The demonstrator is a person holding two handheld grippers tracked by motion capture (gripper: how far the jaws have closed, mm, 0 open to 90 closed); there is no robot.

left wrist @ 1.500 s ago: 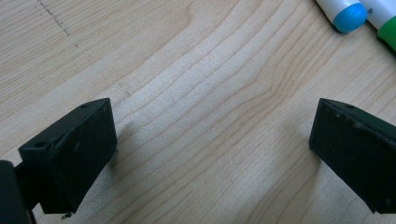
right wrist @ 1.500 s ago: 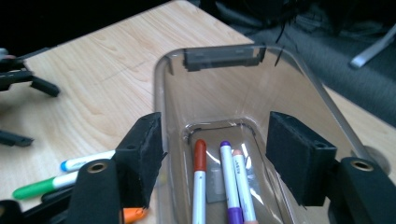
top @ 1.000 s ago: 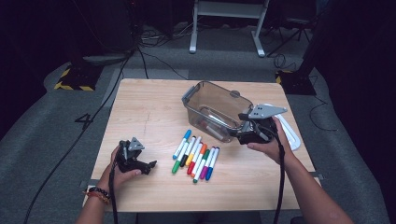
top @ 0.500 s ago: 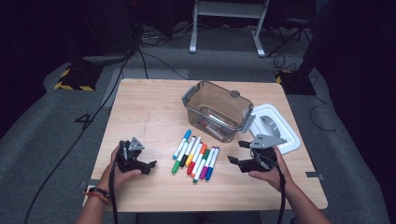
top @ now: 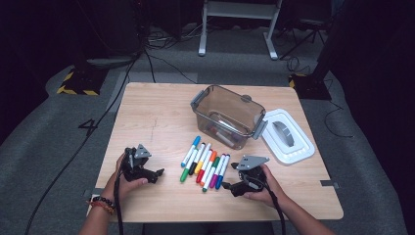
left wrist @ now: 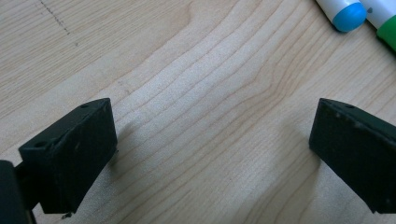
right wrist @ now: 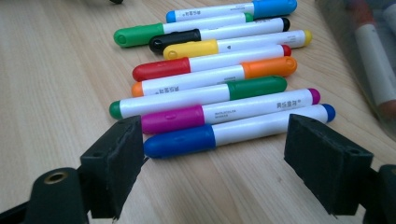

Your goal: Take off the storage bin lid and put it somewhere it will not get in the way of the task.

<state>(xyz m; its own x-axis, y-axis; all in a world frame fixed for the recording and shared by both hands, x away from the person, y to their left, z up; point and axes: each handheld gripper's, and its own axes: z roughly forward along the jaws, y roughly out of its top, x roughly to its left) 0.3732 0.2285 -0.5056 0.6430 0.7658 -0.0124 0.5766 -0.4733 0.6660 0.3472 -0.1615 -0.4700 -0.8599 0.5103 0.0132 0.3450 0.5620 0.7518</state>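
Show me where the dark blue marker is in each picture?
High view: the dark blue marker is the rightmost in the row, just left of the right gripper.
Left gripper view: it is not in this picture.
Right gripper view: nearest marker, just ahead of the open jaws.
Shared landmark: the light blue marker.

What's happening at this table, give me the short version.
A person holds a gripper in each hand over a wooden table. The right gripper is low, its jaws just opened wide and empty, lined up on the blue marker at the near edge of a row of markers. The left gripper rests open on bare wood. A clear bin with a marker or two inside stands behind the row, its white lid beside it.
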